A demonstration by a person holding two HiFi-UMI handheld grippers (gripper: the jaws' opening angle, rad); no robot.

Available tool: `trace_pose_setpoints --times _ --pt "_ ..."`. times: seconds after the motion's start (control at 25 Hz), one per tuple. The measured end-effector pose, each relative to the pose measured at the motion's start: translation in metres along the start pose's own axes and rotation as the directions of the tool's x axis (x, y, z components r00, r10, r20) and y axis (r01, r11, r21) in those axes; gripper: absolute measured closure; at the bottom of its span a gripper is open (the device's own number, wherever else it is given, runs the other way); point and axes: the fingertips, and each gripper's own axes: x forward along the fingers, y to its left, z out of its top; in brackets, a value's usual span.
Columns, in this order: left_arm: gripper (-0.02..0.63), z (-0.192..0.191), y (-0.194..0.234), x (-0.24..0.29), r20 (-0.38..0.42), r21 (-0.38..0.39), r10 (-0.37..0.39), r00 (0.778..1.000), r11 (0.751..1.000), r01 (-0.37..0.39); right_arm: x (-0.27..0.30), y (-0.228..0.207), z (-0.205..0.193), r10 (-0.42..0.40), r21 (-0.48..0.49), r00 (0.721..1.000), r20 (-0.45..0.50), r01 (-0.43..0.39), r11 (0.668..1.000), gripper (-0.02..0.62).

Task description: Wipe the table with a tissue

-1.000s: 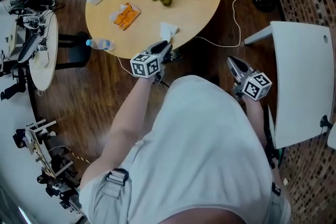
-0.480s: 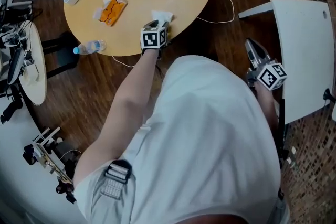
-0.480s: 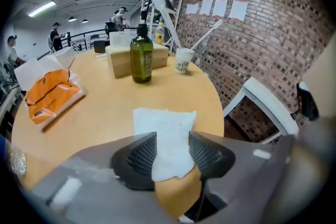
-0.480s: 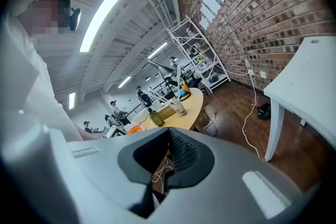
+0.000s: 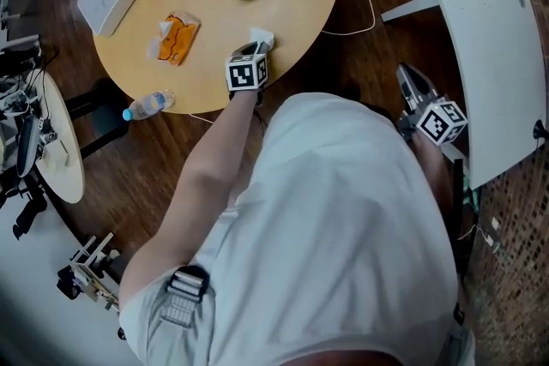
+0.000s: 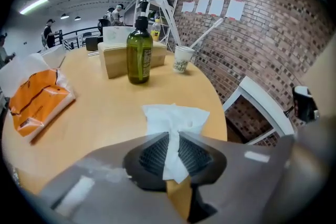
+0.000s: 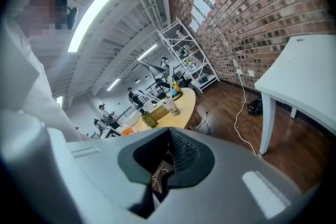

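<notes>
Jaws on the left gripper (image 6: pixel 173 140) have just been closing & now pinch the tissue (image 6: pixel 176 119), which lies spread at the near edge of the table (image 6: pixel 105 118). A sec ago that gripper hung short of the tissue, so the grab looks made, wiping can prob start. Right gripper (image 7: pixel 169 136) waits off to the side, jaws together, empty.

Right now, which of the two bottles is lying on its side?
The clear plastic bottle with the blue cap; the dark green bottle stands upright.
</notes>
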Motion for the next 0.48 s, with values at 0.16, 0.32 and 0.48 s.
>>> trace_pose_setpoints --times 0.16,0.32,0.48 --pt "0.554 0.018 -0.021 -0.006 0.087 -0.017 -0.138 0.987 0.99 0.14 0.017 0.001 0.0 -0.019 -0.009 1.0 0.017 0.019 1.0 0.589" --pt "0.557 0.038 -0.08 -0.009 0.124 0.04 -0.308 0.943 0.951 0.306 0.009 -0.004 0.007 -0.06 -0.001 0.997 0.044 0.06 0.998 0.589" --pt "0.557 0.051 -0.148 -0.004 0.083 0.159 -0.438 0.895 0.893 0.422 -0.002 -0.017 0.012 -0.094 0.027 0.993 0.074 0.092 0.995 0.589"
